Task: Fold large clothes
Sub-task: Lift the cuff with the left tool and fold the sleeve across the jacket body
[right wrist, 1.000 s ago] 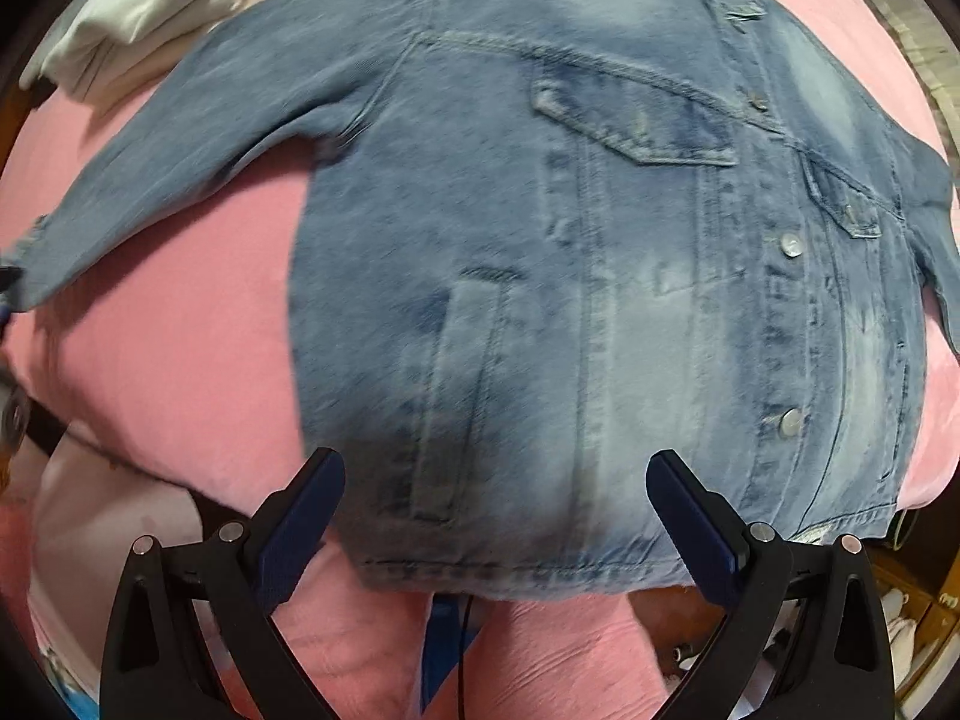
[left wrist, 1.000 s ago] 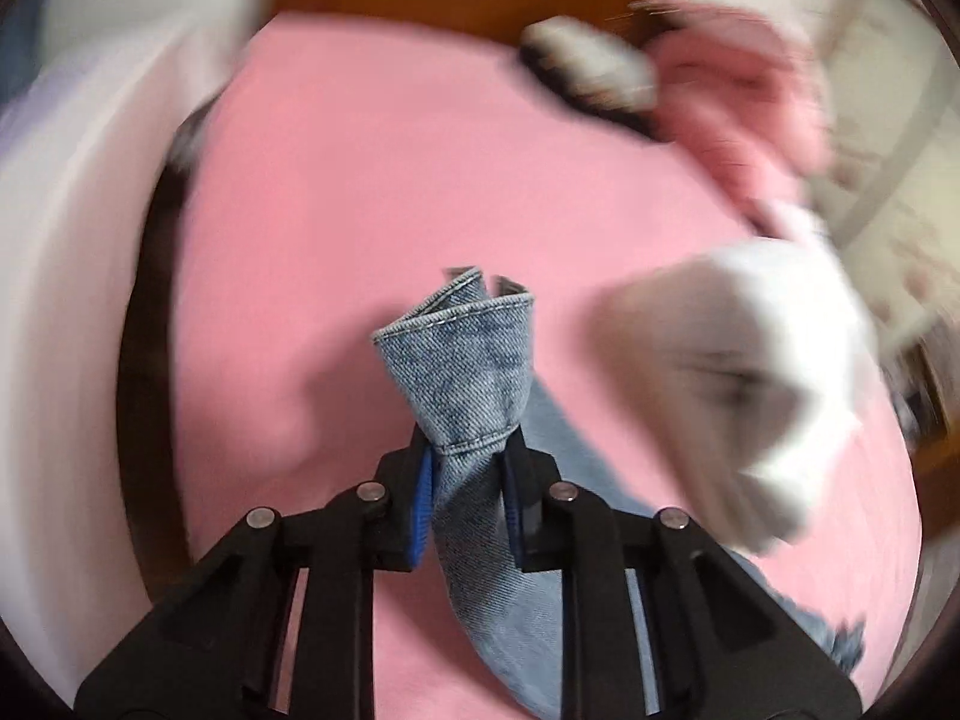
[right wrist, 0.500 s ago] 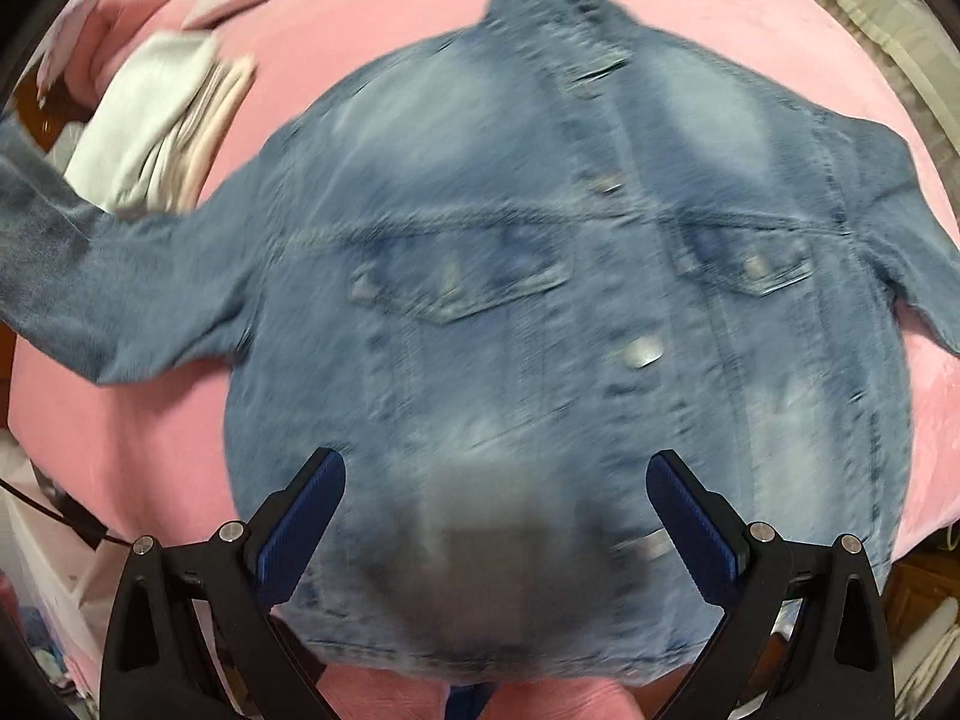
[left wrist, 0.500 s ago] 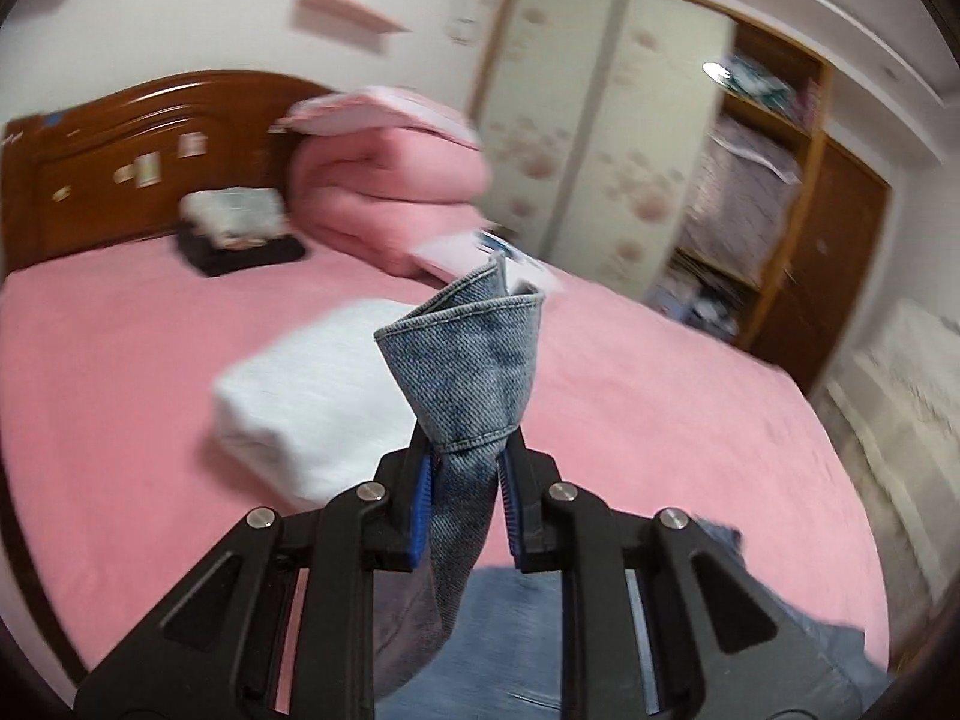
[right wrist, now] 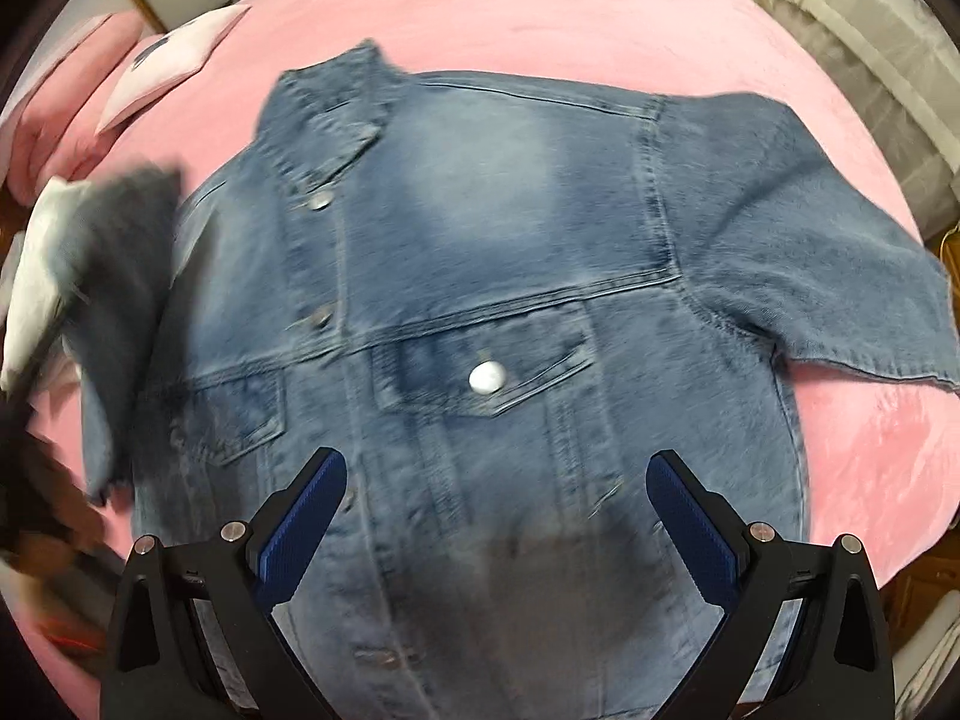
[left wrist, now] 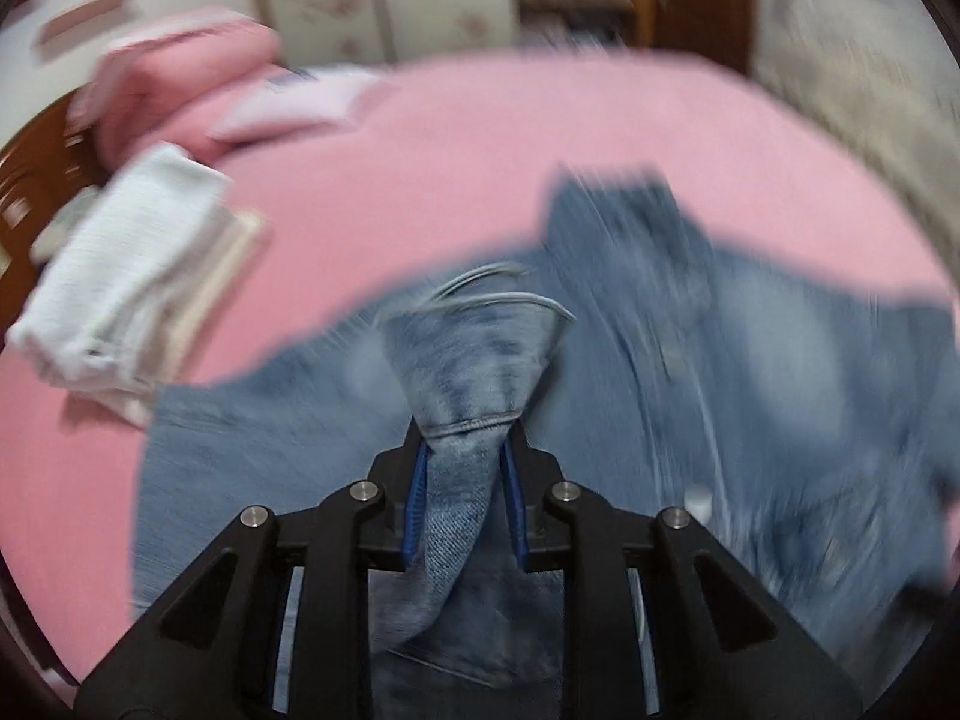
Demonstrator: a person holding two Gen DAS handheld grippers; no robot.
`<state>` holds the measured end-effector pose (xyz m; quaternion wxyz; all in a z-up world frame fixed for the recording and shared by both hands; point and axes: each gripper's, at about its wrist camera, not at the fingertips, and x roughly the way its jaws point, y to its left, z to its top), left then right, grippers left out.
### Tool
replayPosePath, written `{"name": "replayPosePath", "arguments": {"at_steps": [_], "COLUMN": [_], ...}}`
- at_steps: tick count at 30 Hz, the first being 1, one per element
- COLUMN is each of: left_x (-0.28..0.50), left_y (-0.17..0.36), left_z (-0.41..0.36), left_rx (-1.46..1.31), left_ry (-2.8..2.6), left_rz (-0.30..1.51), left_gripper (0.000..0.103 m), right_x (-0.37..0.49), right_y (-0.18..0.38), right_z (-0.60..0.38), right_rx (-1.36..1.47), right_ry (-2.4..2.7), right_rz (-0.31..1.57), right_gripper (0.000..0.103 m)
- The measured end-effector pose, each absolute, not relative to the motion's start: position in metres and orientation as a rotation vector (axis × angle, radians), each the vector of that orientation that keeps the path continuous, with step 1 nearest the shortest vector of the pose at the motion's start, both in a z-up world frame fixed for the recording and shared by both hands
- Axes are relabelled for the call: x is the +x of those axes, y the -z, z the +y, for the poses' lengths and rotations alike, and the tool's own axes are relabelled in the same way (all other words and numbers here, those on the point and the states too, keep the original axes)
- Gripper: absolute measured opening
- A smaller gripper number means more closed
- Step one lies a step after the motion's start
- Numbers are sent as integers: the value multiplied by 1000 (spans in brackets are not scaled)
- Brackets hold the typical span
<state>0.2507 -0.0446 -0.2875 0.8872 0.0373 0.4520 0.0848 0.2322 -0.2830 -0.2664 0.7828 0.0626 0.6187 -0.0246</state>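
Left jaws (left wrist: 465,456) opening around the denim jacket's (right wrist: 480,276) cuff (left wrist: 474,372); right jaws (right wrist: 495,474) gape above it.

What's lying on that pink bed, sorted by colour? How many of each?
Blue: 1, the denim jacket.
White: 1, a folded white pile, blurred.
Pink: 1, a rolled pink quilt at the head of the bed.
Pale: 1, a flat pale pillow.
Total: 4 things on the pink bedspread.

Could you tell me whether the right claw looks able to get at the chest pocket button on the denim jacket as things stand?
Probably yes: the right claw is open and empty above the jacket, and nothing covers the button.
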Motion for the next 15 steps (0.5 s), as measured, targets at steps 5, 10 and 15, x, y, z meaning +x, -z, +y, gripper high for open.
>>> {"name": "replayPosePath", "arguments": {"at_steps": [5, 10, 15], "left_x": [263, 242, 204], "left_y": [336, 305, 285], "left_z": [-60, -37, 19], "left_rx": [72, -117, -312], "left_ry": [-102, -110, -235], "left_rz": [1189, 1195, 1270], "left_gripper": [54, 80, 80], "right_x": [255, 275, 292], "right_y": [279, 296, 325], "right_z": [-302, -289, -251], "right_rx": [211, 362, 515], "right_ry": [4, -134, -315], "right_rz": [1340, 1352, 1425], "right_gripper": [102, 97, 79]}}
